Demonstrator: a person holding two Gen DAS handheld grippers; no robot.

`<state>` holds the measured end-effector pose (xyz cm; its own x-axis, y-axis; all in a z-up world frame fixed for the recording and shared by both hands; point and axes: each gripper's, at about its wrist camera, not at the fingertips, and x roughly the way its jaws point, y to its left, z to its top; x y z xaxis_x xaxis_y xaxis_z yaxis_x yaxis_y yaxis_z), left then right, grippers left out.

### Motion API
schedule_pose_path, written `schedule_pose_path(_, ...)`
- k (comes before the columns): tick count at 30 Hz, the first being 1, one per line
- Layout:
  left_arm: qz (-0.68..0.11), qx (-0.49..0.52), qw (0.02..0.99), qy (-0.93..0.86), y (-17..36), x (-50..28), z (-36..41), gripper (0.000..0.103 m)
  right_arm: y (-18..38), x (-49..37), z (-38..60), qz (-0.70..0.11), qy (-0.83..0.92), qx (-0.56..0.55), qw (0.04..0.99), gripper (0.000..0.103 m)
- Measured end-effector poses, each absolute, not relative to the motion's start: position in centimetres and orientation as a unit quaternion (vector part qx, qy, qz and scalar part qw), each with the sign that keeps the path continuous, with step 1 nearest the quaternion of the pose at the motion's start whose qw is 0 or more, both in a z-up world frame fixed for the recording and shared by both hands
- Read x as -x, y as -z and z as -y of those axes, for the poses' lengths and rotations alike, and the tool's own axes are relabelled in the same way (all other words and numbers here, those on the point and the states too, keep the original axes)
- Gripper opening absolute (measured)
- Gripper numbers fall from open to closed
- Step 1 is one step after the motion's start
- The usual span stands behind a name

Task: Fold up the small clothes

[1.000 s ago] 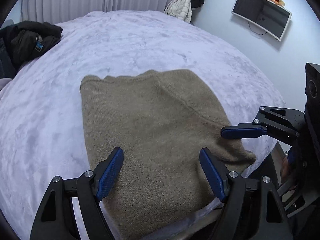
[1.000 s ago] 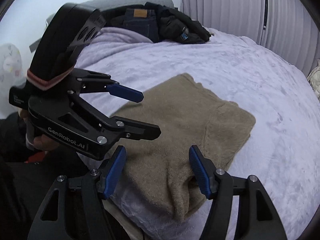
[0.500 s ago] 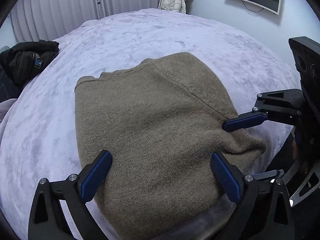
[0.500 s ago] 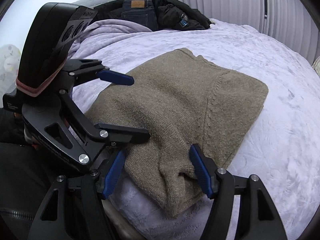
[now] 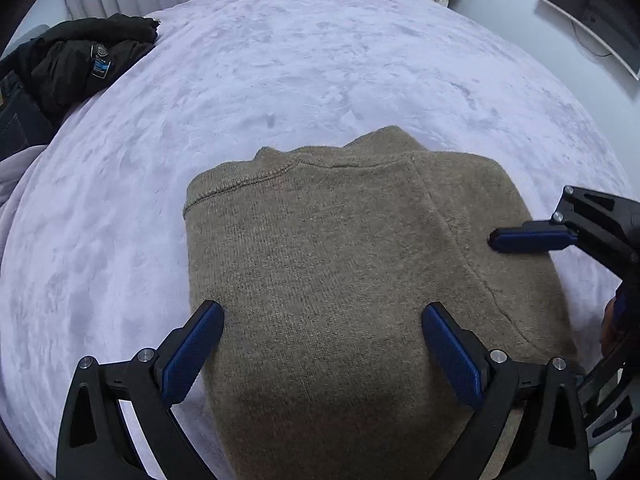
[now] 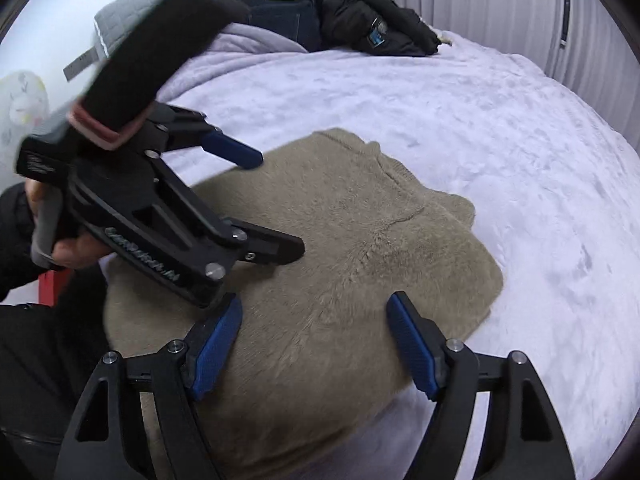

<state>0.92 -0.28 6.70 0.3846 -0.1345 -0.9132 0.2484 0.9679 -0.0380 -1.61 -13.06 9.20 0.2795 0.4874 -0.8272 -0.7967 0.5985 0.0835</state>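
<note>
With the folded tan sweater (image 5: 352, 280) lying lower centre on the lilac bedspread (image 5: 280, 60), left gripper (image 5: 320, 344) and right gripper (image 6: 316, 344) hover agape, jaws just widened, nothing between. Judged: regrasp near hem for next fold.

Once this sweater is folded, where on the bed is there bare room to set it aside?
Beyond the tan sweater, the lavender bedspread is bare up to the curtains, and also left of it. Crowded: the head corner, with the black jacket and jeans. The left gripper and right gripper hover open over the sweater's near edge.
</note>
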Motion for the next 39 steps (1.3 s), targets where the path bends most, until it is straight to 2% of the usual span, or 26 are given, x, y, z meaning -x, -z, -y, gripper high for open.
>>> schedule_pose_path(15, -0.566, -0.023, 0.818, 0.107, -5.3, -4.0, -1.2, 0.102, -6.6, -3.4, 12.0, -0.442, -0.436, 0.154, 0.769, 0.093)
schedule_pose_path(19, -0.556, -0.019, 0.827, 0.075, -5.6, -5.0, -3.3, 0.102, -8.6, -1.3, 11.4, -0.438, -0.401, 0.189, 0.782, 0.094)
schedule_pose_path(24, -0.574, -0.012, 0.817, 0.060, -3.6, -6.5, -4.3, 0.103, -10.4, 4.2, 11.5, -0.395, -0.392, 0.248, 0.793, 0.094)
schedule_pose_path(31, -0.575, -0.011, 0.816, 0.063, -3.1, -6.9, -4.4, 0.103, -8.6, 8.2, 13.7, -0.395, -0.366, 0.275, 0.796, 0.094)
schedule_pose_path(35, -0.556, -0.028, 0.830, 0.038, -5.4, -5.3, -4.3, 0.103, -8.8, 9.2, 15.1, -0.419, -0.334, 0.254, 0.805, 0.094)
schedule_pose_path(39, -0.526, -0.054, 0.848, 0.038, -8.1, -0.8, -3.7, 0.103, -12.4, 11.7, 15.4, -0.372, -0.321, 0.240, 0.837, 0.094)
